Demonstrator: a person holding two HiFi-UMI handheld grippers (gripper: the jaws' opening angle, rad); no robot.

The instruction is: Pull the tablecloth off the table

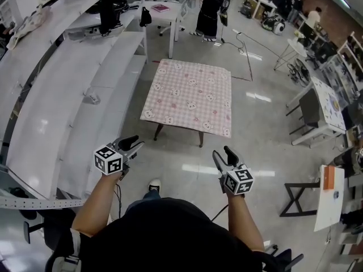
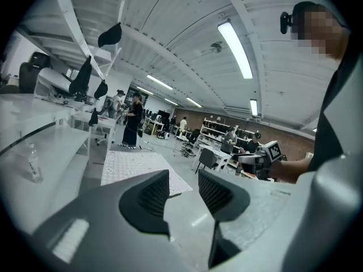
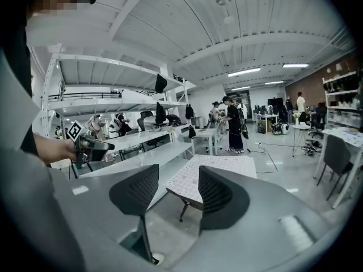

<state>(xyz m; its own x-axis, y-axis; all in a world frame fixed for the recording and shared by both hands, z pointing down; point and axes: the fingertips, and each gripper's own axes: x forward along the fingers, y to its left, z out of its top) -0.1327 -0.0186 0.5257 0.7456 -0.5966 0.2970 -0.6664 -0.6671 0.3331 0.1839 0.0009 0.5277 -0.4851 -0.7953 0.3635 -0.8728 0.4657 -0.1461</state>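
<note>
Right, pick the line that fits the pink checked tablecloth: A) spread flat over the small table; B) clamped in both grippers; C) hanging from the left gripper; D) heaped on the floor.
A: the pink checked tablecloth lies spread over the small table; the left gripper and right gripper are short of it, jaws apart, empty.

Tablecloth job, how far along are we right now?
Done: nothing yet; the pink checked tablecloth lies spread flat on the table. In hand: the left gripper and right gripper are held short of the near edge, jaws apart and empty. Left: reach the cloth's near edge, grip it and pull it off.
</note>
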